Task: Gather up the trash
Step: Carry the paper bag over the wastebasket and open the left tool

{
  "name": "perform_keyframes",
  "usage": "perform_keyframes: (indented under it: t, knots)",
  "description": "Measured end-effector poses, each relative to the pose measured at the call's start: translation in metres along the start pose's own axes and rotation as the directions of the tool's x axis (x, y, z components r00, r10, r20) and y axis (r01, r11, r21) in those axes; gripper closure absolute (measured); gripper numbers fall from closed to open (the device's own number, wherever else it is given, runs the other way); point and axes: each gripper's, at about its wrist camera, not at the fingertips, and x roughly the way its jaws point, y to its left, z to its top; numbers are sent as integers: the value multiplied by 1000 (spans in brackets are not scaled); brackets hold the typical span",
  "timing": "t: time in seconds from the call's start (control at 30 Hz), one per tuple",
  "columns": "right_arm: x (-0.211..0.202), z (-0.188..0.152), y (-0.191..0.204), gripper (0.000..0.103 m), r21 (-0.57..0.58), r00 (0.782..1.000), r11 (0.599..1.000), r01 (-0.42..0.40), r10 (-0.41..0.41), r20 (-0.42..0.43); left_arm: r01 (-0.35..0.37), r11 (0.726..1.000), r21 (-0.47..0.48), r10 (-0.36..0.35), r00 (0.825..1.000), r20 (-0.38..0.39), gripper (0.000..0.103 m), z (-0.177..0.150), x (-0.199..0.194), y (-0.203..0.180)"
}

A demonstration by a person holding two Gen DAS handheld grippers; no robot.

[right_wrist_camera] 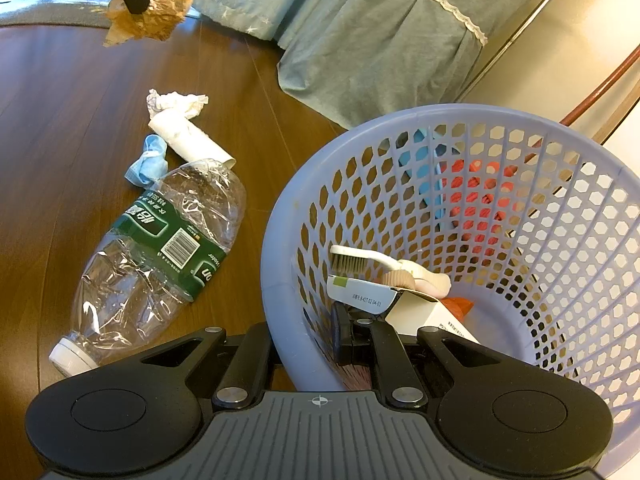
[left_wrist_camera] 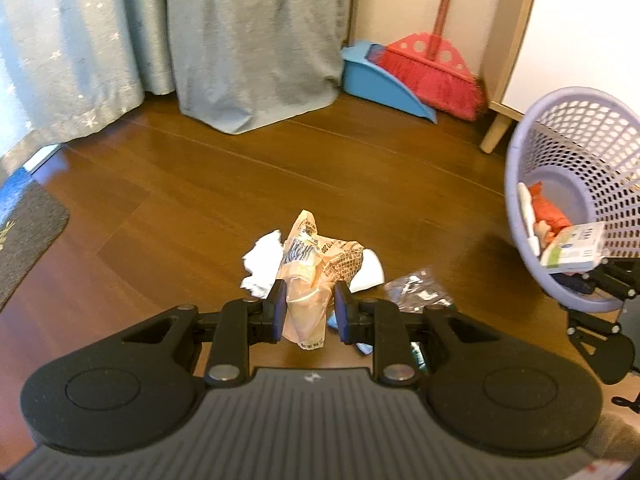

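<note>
My left gripper (left_wrist_camera: 308, 312) was clamped on the wrapper (left_wrist_camera: 308, 276) at lower centre, right gripper (right_wrist_camera: 308, 340) pinching the basket (left_wrist_camera: 520, 152) rim at right, so I figured swing over the rim before dropping.

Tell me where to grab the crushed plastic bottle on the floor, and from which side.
Grip the crushed bottle across its flattened body just above the green label, coming from above. It lies on its side, so the collapsed walls give the fingers a narrow span; the white cap end looks too small and low to pinch. This is a judgement.
</note>
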Motion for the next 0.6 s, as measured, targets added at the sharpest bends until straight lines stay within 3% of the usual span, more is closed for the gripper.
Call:
perform_keyframes:
  t: [0.4,0.6]
  knots:
    - [0,0,-1,96,2,1000,1000,-1,1,1,47,999,5,-47,999,-1,83,8,1,-20]
    - [0,0,0,96,4,1000,1000,-1,0,1,148,989,26,-149,988,28,83,23,-9,-50]
